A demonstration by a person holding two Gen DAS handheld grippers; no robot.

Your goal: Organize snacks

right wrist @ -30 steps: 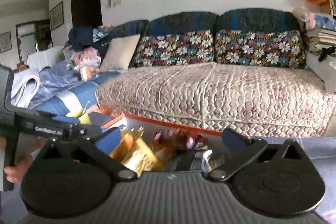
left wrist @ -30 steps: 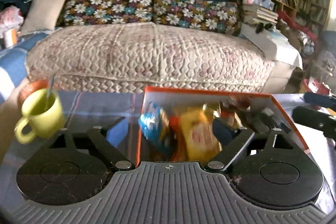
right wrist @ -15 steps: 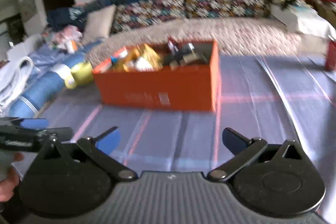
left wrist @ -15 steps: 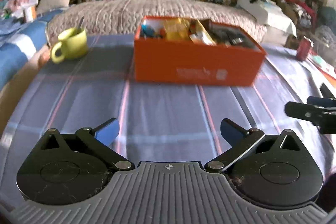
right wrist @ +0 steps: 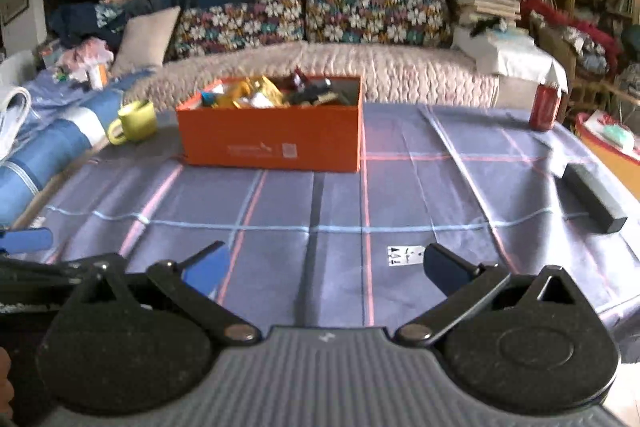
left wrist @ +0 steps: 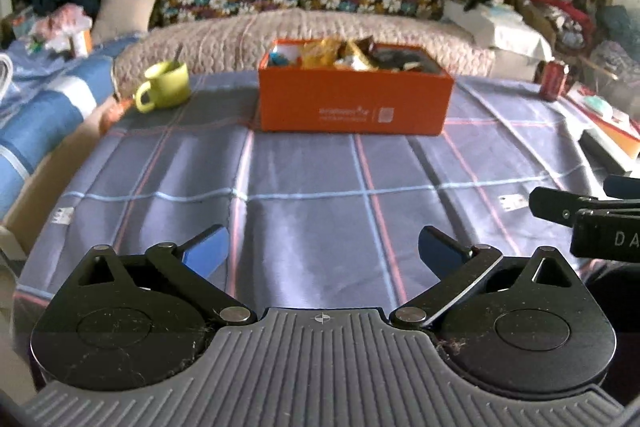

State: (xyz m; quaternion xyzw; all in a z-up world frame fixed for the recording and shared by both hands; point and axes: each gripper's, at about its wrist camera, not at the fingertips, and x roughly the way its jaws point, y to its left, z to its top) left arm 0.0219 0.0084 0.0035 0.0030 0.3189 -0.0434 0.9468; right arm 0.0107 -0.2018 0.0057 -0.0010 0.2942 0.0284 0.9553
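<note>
An orange box [left wrist: 354,107] full of snack packets [left wrist: 340,51] stands at the far side of the table, on a blue checked cloth [left wrist: 320,179]. It also shows in the right wrist view [right wrist: 272,143], with packets [right wrist: 260,91] sticking out. My left gripper [left wrist: 322,251] is open and empty, low over the near edge of the table, far from the box. My right gripper [right wrist: 326,265] is open and empty too, beside the left one. The right gripper's body shows at the left view's right edge [left wrist: 588,215].
A yellow-green mug [left wrist: 166,86] with a spoon stands left of the box. A red can [right wrist: 545,107] stands at the far right corner. A black bar-shaped object [right wrist: 594,197] lies at the right edge. A sofa [left wrist: 304,27] lies behind the table.
Both grippers have pulled back from right above the box to the near edge of the table. The box looks small and far now. Both stay open and empty.
</note>
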